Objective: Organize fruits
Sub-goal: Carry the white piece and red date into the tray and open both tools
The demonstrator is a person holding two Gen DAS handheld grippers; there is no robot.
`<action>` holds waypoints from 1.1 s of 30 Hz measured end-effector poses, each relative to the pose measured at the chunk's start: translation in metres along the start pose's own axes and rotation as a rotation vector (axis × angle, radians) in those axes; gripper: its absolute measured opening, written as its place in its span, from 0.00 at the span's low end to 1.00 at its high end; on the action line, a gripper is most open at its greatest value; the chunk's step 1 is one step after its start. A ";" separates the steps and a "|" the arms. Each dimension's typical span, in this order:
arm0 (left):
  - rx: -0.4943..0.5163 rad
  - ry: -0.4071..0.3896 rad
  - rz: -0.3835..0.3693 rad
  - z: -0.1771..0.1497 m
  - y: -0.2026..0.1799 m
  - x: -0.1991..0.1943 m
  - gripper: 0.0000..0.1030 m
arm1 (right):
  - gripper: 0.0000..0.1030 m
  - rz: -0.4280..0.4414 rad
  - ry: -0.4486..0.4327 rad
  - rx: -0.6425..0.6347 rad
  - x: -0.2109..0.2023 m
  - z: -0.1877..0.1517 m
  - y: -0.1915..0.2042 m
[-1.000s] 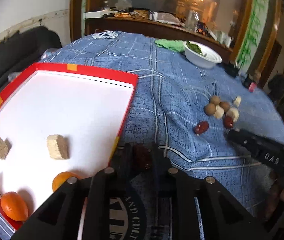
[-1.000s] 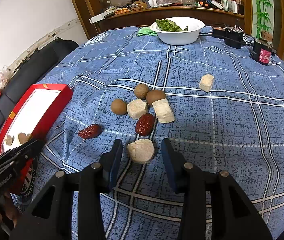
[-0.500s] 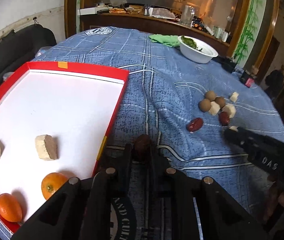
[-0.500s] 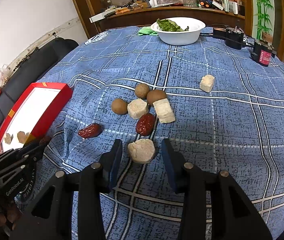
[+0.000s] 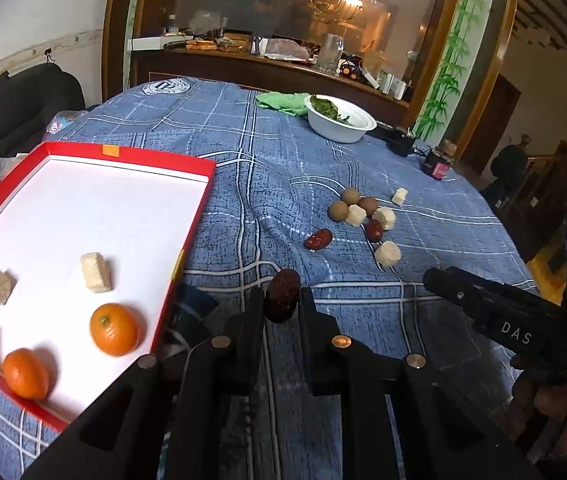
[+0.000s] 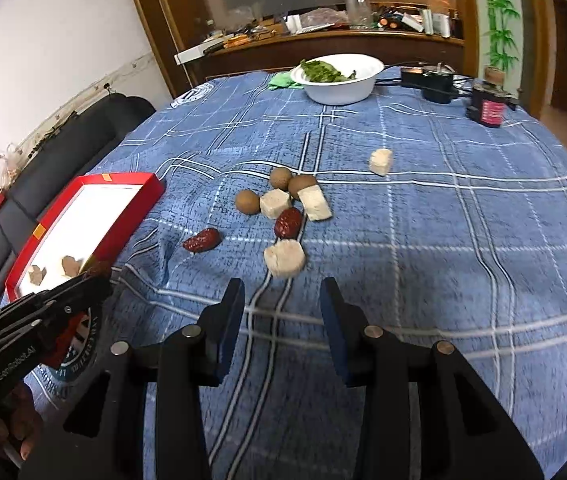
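My left gripper (image 5: pixel 281 300) is shut on a dark red date (image 5: pixel 283 286), held just above the blue cloth beside the red tray (image 5: pixel 199 172). The tray holds two oranges (image 5: pixel 114 329) and two beige blocks (image 5: pixel 95 272). My right gripper (image 6: pixel 282 296) is open with nothing between its fingers. A round beige chunk (image 6: pixel 284 258) lies just beyond its tips. Farther on lie two red dates (image 6: pixel 202 240), three brown round fruits (image 6: pixel 247 201) and more beige blocks (image 6: pixel 314 208). The left gripper (image 6: pixel 91 276) shows at the left of the right wrist view.
A white bowl of greens (image 6: pixel 333 80) and a green cloth (image 5: pixel 281 102) sit at the table's far side. Beside them stand a black device (image 6: pixel 431 80) and a small red jar (image 6: pixel 489 108). A dark sofa (image 6: pixel 83 128) runs behind the tray.
The left jaws closed on the date and raised it off the cloth. The right gripper drew back, so the beige chunk once between its fingers now lies ahead of them.
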State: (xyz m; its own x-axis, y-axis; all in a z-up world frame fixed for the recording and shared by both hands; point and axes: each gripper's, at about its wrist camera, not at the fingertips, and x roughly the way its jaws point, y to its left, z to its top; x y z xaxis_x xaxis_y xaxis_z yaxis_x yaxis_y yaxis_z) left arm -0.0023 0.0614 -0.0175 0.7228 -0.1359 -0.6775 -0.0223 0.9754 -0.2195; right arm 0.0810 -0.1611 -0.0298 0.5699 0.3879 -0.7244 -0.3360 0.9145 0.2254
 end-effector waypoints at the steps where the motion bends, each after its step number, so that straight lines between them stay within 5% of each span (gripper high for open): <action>1: -0.005 -0.005 -0.002 -0.001 0.003 -0.004 0.15 | 0.40 0.001 -0.003 0.006 -0.003 -0.002 0.000; 11: -0.034 -0.045 0.011 -0.003 0.024 -0.025 0.15 | 0.40 -0.018 -0.047 -0.063 -0.025 -0.013 0.034; 15: -0.019 -0.048 -0.012 -0.003 0.014 -0.022 0.15 | 0.40 -0.102 -0.047 -0.056 -0.001 0.000 0.023; 18: -0.015 -0.047 -0.021 -0.002 0.011 -0.020 0.15 | 0.40 -0.060 -0.002 0.008 0.025 0.019 0.013; 22: -0.012 -0.053 -0.027 0.000 0.011 -0.019 0.15 | 0.35 -0.108 0.076 -0.056 0.060 0.026 0.020; 23: -0.013 -0.049 -0.029 0.000 0.012 -0.018 0.15 | 0.28 -0.144 0.063 -0.071 0.061 0.023 0.022; 33: -0.037 -0.077 -0.018 -0.001 0.019 -0.034 0.15 | 0.28 -0.097 0.001 -0.029 0.028 0.011 0.020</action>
State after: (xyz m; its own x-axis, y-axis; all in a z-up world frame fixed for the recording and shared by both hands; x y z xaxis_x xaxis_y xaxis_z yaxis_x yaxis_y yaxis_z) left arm -0.0275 0.0849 0.0007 0.7744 -0.1384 -0.6174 -0.0331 0.9656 -0.2580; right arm 0.0988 -0.1310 -0.0381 0.5999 0.2978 -0.7426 -0.3010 0.9440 0.1354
